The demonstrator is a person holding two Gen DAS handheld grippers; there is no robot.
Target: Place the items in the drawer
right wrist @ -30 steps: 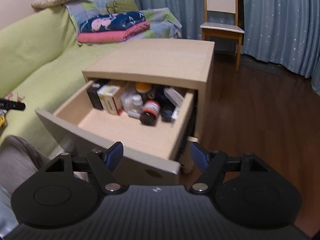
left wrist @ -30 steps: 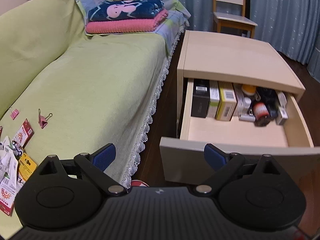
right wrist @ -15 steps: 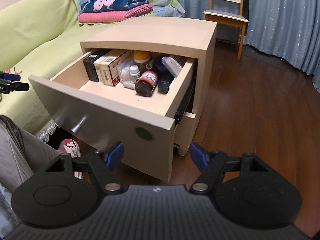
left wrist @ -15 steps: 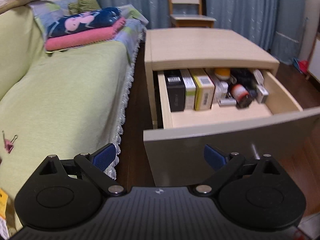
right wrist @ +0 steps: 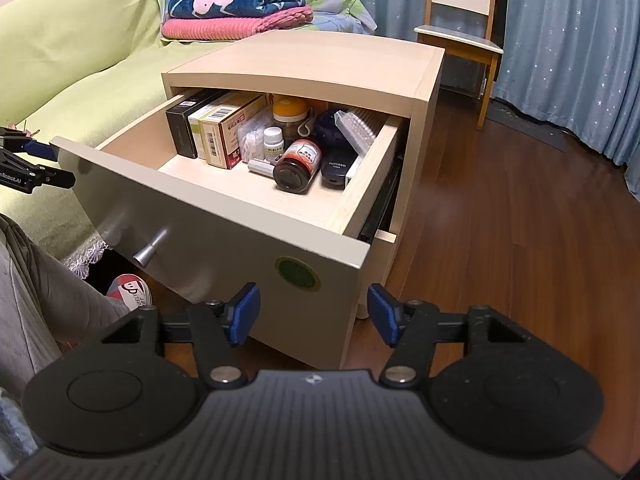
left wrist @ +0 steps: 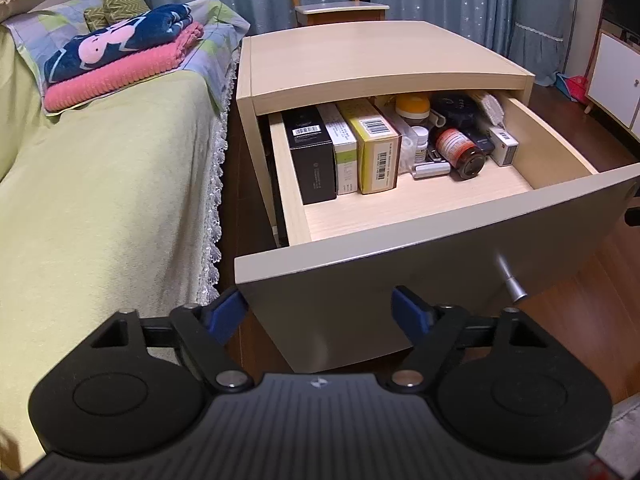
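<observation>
Beside sofa, drawer pulled out toward empty spread tongs

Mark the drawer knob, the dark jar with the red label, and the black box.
drawer knob (right wrist: 149, 251): right wrist view, on its metal shaft.
dark jar (right wrist: 298, 165): right wrist view, on its red label.
black box (left wrist: 313, 159): left wrist view, on its front face.

Black tongs, blue pads, silver pivot screws; grey trousers.
</observation>
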